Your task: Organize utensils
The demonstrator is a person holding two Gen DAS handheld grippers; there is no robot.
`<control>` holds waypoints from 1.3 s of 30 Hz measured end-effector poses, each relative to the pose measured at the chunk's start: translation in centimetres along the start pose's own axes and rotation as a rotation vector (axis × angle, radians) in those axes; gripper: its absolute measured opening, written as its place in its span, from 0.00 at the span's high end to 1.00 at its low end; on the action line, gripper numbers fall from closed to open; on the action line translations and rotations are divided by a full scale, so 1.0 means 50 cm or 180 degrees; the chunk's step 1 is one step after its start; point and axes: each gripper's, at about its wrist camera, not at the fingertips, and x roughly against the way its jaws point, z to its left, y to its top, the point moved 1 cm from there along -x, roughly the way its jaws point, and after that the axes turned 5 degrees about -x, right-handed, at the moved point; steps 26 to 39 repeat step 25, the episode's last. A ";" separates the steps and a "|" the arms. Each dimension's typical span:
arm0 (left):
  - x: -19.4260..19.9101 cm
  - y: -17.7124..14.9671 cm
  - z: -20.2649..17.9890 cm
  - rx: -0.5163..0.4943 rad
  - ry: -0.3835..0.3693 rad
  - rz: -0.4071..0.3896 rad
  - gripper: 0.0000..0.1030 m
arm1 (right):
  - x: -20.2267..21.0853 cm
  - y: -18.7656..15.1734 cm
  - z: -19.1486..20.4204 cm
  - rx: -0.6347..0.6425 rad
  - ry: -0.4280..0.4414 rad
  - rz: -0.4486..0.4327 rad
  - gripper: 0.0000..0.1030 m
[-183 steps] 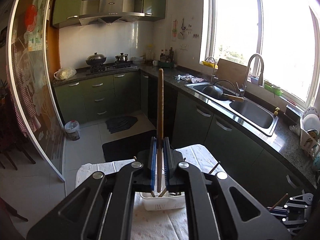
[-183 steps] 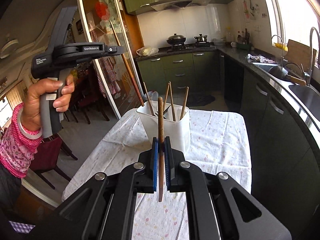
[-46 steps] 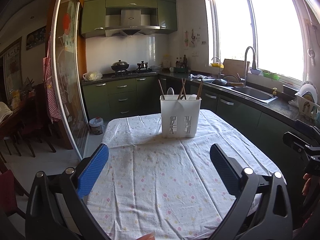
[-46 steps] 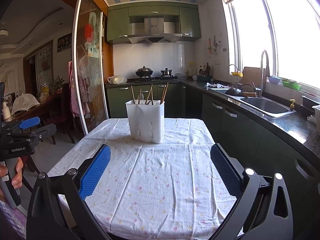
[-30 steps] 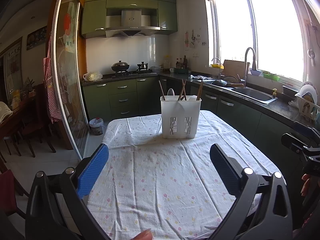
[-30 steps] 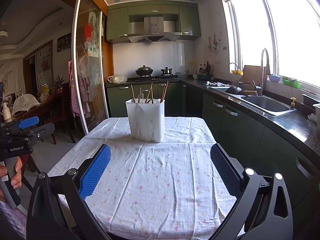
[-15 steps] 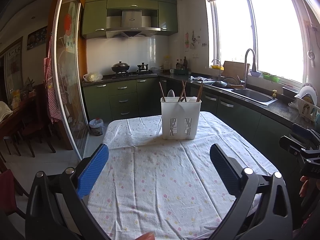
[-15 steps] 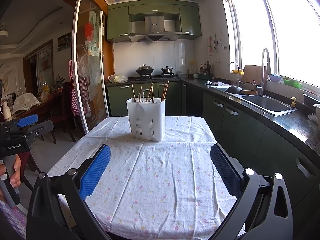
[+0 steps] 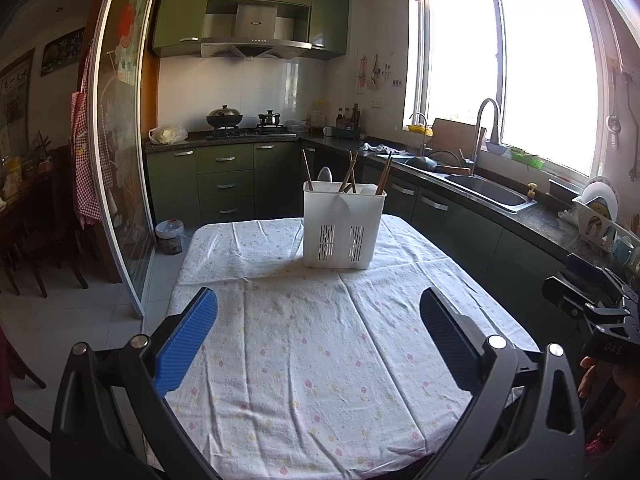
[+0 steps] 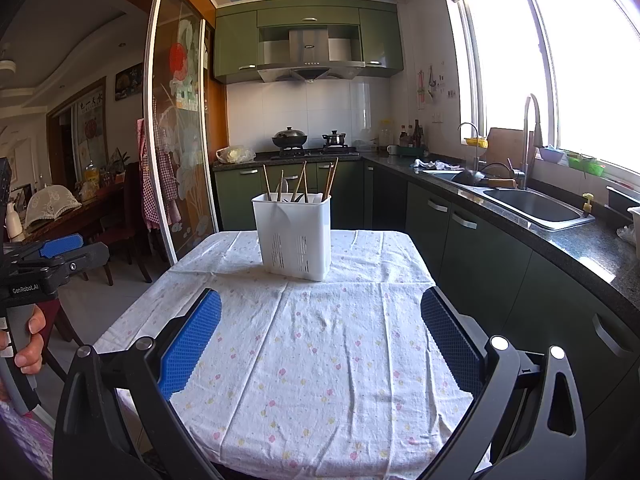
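Observation:
A white plastic utensil holder (image 9: 343, 229) stands upright at the far end of the table (image 9: 304, 360), with several wooden chopsticks (image 9: 385, 173) and a spoon (image 9: 325, 174) standing in it. It also shows in the right wrist view (image 10: 293, 236). My left gripper (image 9: 318, 312) is open and empty, held back over the near end of the table. My right gripper (image 10: 320, 312) is open and empty too, at the same distance. Each gripper shows at the edge of the other's view, the right one (image 9: 592, 300) and the left one (image 10: 48, 256).
The table wears a white flowered cloth (image 10: 320, 340). A green kitchen counter with a sink (image 9: 488, 192) runs along the right. A glass sliding door (image 9: 120, 160) stands on the left, with dining chairs (image 10: 128, 216) beyond it.
Both grippers, once shut on wooden utensils by the holder, now stand open and empty, well back from it. Over the last second they drifted only slightly.

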 end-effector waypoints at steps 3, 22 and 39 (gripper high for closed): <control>0.007 -0.002 0.002 0.0025 0.0139 -0.0074 0.06 | 0.000 0.000 0.000 0.0005 0.0001 0.0003 0.04; 0.014 -0.001 -0.007 -0.0138 0.0304 -0.0127 0.06 | -0.002 0.000 -0.002 0.0003 0.0003 0.0010 0.04; 0.010 -0.003 -0.010 -0.0142 0.0256 -0.0098 0.06 | -0.003 0.000 -0.002 -0.0001 0.0001 0.0010 0.04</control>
